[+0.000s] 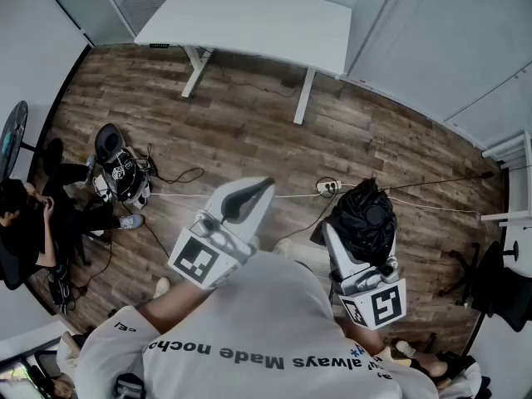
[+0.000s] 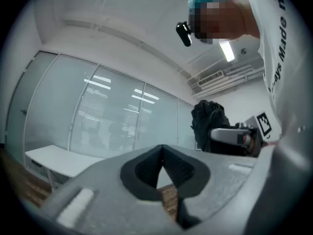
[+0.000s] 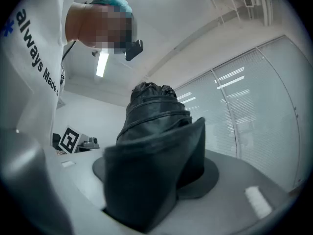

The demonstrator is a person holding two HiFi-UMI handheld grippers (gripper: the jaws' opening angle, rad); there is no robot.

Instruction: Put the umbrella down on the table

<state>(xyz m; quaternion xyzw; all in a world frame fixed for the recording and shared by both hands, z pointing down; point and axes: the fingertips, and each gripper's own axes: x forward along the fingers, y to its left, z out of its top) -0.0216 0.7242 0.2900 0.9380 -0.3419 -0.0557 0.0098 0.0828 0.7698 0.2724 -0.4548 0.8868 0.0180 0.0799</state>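
Observation:
A folded black umbrella (image 1: 366,215) stands upright in my right gripper (image 1: 352,253), whose jaws are shut on its lower part. In the right gripper view the umbrella (image 3: 151,131) fills the space between the jaws and rises toward the ceiling. My left gripper (image 1: 263,184) is held at chest height to the left, shut with nothing in it; its dark pads (image 2: 146,173) meet at the tip. From the left gripper view the umbrella (image 2: 207,121) shows off to the right. The white table (image 1: 249,19) stands far ahead across the wooden floor, well apart from both grippers.
A person sits at the left wall (image 1: 25,223) beside a dark bag and gear (image 1: 120,174) on the floor. Cables and a power strip (image 1: 328,187) lie across the floor ahead. A black chair (image 1: 499,289) stands at the right. Glass walls run behind the table (image 2: 58,160).

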